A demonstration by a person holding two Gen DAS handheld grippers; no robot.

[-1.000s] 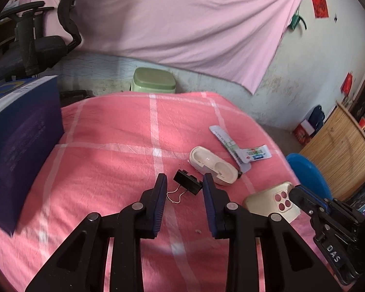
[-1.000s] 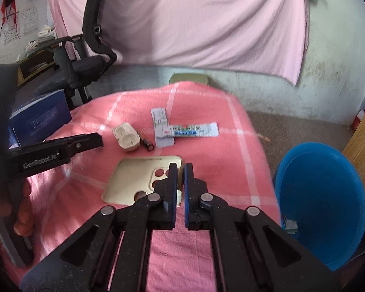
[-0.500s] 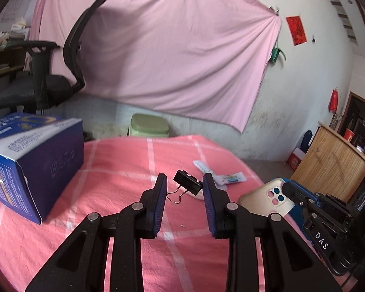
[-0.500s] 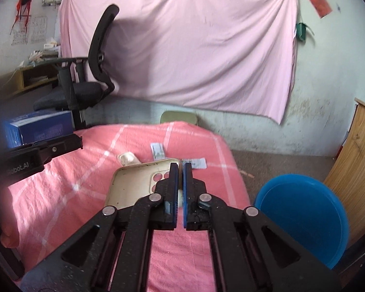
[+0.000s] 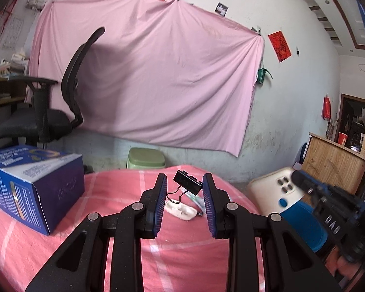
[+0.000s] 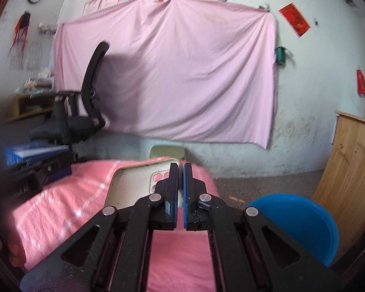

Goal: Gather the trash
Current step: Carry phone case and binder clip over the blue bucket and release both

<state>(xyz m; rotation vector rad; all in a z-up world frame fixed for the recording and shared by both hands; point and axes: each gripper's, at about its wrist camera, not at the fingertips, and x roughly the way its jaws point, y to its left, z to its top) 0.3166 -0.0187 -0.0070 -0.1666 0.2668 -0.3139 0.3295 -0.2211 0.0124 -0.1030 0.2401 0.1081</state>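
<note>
Carrying stage: my left gripper (image 5: 185, 187) clasped a black metal binder clip (image 5: 187, 183), my right gripper (image 6: 180, 170) pinched a cream plastic phone case (image 6: 133, 185); both needed releasing over the round blue plastic bin (image 6: 296, 221).

A large pink sheet (image 5: 148, 85) hung across a stained white wall (image 6: 304, 112). A black office chair (image 5: 51, 112) stood at left, a wooden cabinet (image 6: 352, 160) at right, and a green stool (image 5: 146, 158) below the sheet. Daylight filled the room.
</note>
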